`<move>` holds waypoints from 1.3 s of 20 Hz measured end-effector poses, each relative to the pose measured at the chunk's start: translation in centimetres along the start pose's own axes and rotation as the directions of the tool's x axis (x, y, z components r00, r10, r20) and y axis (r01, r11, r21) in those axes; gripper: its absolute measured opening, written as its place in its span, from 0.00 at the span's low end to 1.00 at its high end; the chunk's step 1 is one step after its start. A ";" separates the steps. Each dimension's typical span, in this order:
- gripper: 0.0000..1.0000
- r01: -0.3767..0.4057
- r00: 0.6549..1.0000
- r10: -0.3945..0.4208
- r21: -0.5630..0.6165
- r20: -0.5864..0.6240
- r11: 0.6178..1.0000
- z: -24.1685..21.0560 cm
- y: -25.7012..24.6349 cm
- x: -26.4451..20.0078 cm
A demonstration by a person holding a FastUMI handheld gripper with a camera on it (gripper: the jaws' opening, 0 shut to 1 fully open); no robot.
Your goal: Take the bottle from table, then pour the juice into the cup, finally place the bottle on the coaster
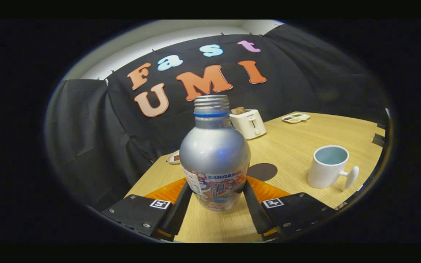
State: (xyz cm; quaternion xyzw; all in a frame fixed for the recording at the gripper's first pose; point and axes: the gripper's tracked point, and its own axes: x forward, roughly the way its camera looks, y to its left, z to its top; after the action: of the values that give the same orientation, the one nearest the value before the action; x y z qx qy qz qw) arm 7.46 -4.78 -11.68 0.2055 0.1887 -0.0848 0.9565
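Gripper view: looks forward over a wooden table.
Gripper: both black fingers pressed on the lower sides of the bottle, at 9 and 3 o'clock of it; clenched on it.
Bottle: silver, upright, cap off, blue ring under the threaded neck; held between the fingers, printed label at the bottom part.
Bottle base: hard to tell if resting on the table or lifted a little.
Coaster: dark and round, flat on the table, just beyond the bottle at 2 o'clock.
Cup: white mug, pale blue inside, handle turned to 3 o'clock; apart from the bottle, at 3 o'clock of it.
Toaster: white, toast in the slot, behind the bottle at 1 o'clock.
Small tray: far on the table, beyond the toaster.
Small dish: at the table edge, 10 o'clock of the bottle, partly hidden.
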 end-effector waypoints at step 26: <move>0.76 0.019 1.000 -0.011 0.784 -0.015 0.621 4.5 -2.8 2.3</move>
State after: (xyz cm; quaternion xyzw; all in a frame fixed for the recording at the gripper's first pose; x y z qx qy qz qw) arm 10.32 -9.44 -9.82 0.6003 0.1387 -0.1655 0.7700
